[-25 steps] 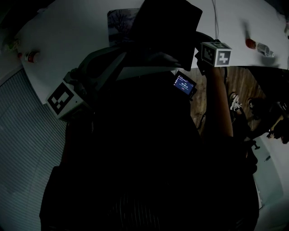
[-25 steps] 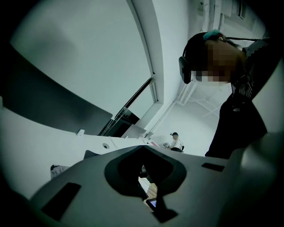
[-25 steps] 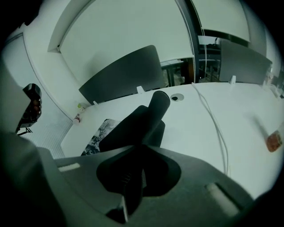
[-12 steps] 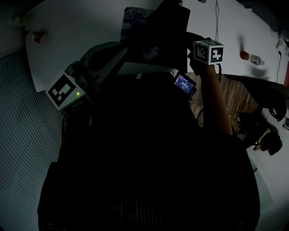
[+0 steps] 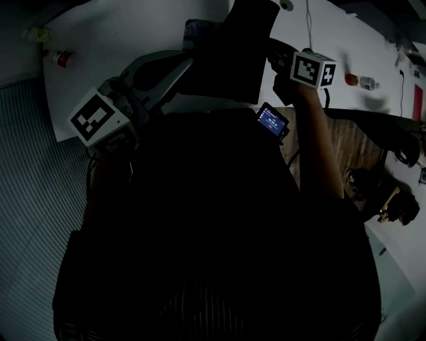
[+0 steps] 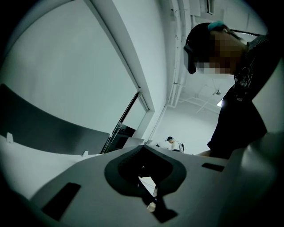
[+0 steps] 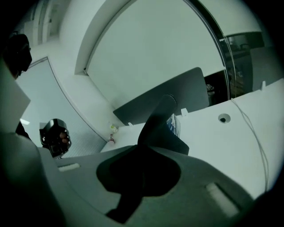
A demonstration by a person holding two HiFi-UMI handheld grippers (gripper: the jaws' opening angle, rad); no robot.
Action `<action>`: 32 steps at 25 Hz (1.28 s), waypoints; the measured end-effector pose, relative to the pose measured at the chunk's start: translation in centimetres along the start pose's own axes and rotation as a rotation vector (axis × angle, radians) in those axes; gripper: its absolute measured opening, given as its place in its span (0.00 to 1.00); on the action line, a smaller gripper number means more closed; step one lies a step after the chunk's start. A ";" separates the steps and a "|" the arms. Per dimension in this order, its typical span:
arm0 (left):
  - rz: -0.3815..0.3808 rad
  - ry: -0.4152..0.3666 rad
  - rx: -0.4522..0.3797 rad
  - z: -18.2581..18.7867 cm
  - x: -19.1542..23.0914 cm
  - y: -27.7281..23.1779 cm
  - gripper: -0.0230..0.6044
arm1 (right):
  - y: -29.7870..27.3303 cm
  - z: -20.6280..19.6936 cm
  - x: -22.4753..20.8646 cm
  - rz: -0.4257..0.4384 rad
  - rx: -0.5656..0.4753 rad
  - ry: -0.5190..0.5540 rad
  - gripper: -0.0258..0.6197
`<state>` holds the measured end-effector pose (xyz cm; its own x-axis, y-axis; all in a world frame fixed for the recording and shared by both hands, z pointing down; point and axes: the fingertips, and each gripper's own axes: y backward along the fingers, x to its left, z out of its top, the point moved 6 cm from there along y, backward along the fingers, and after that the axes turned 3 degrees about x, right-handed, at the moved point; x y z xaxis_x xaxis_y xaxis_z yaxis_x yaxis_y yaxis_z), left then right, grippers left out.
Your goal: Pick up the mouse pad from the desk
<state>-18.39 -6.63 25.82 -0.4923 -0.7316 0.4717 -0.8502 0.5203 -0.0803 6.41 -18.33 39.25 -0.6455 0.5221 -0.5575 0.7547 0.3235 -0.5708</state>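
Observation:
The mouse pad (image 5: 243, 46) is a dark, limp sheet that hangs in the air over the white desk (image 5: 133, 33). My right gripper (image 5: 271, 48) is shut on its right edge. In the right gripper view the mouse pad (image 7: 162, 128) rises as a black flap out of the closed jaws of the right gripper (image 7: 148, 148). My left gripper (image 5: 186, 61) points at the pad's lower left part; whether it touches is hidden. In the left gripper view the left gripper (image 6: 144, 148) has its jaws together, and only a pale sliver shows through the gap.
A second pad with a tree picture (image 5: 196, 33) lies on the desk behind the lifted one. A red-capped bottle (image 5: 61, 58) stands at the desk's left end, small items (image 5: 351, 79) at the right. A cable (image 5: 308, 20) and a desk hole (image 7: 223, 118) are nearby.
The right gripper has lifted the mouse pad higher and further over the desk. The left gripper has risen too and rolled a little. The picture pad is now mostly hidden behind the lifted pad.

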 end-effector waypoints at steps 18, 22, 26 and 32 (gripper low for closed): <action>0.002 -0.212 -0.146 4.9 -1.7 -0.8 0.05 | 8.9 9.4 16.6 0.265 -0.310 0.296 0.07; 0.046 -0.215 -0.185 5.0 -1.0 -0.2 0.05 | 10.3 10.4 18.0 0.285 -0.377 0.348 0.07; 0.055 -0.215 -0.202 4.5 -0.5 0.2 0.05 | 11.1 11.0 18.6 0.288 -0.416 0.383 0.07; 0.039 -0.206 -0.198 4.9 -1.0 -0.1 0.05 | 11.9 11.7 19.1 0.275 -0.413 0.390 0.07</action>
<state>-18.74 -8.10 21.08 -0.5684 -0.7731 0.2815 -0.7870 0.6106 0.0880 1.71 -13.76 14.78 -0.3899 0.8537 -0.3452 0.9203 0.3739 -0.1147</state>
